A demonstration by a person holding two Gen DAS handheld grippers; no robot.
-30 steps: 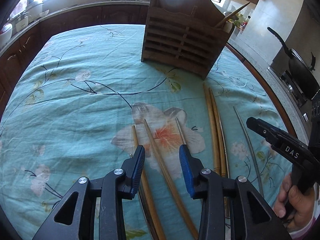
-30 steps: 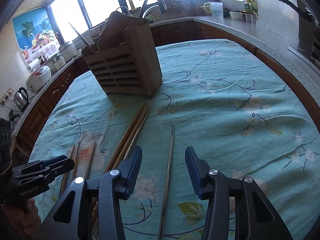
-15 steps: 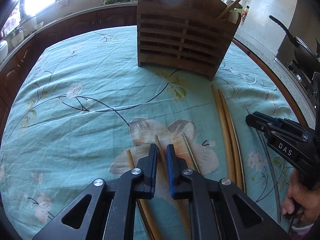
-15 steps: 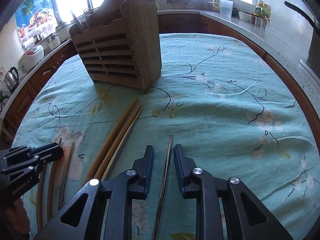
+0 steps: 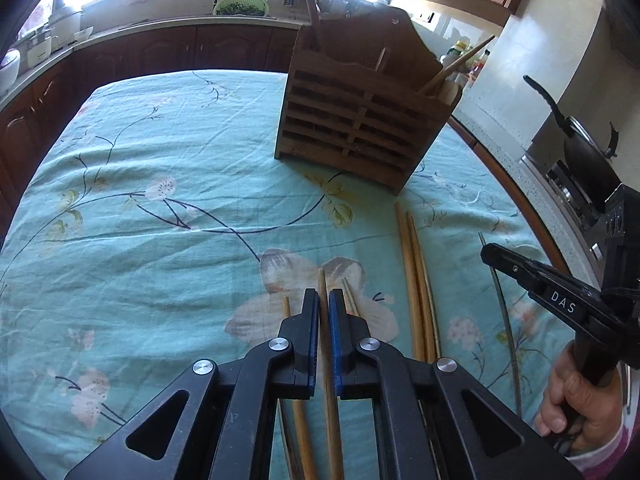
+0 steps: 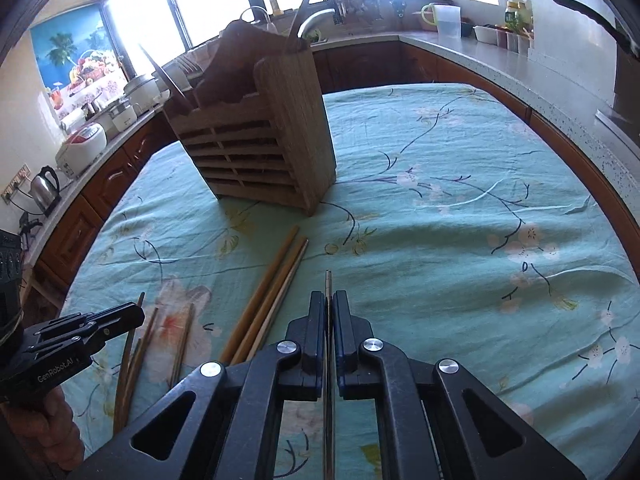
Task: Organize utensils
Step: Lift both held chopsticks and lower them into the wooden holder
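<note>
Now we have just closed the left gripper [image 5: 324, 300] onto 1 wooden chopstick [image 5: 325, 284] and the right gripper [image 6: 328, 302] onto 1 thin metal chopstick [image 6: 328, 280], both above the floral tablecloth [image 5: 160, 200], near the slatted wooden utensil holder [image 5: 360, 120].

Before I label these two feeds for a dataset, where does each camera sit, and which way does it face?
Left wrist: rides the left gripper, facing down along its fingers, which are shut on a wooden chopstick, towards the wooden utensil holder; the person's right hand with the right gripper shows at right.
Right wrist: rides the right gripper, shut on a metal chopstick; the left gripper shows at left.
Shared: the holder, the floral tablecloth, the loose chopsticks.
</note>
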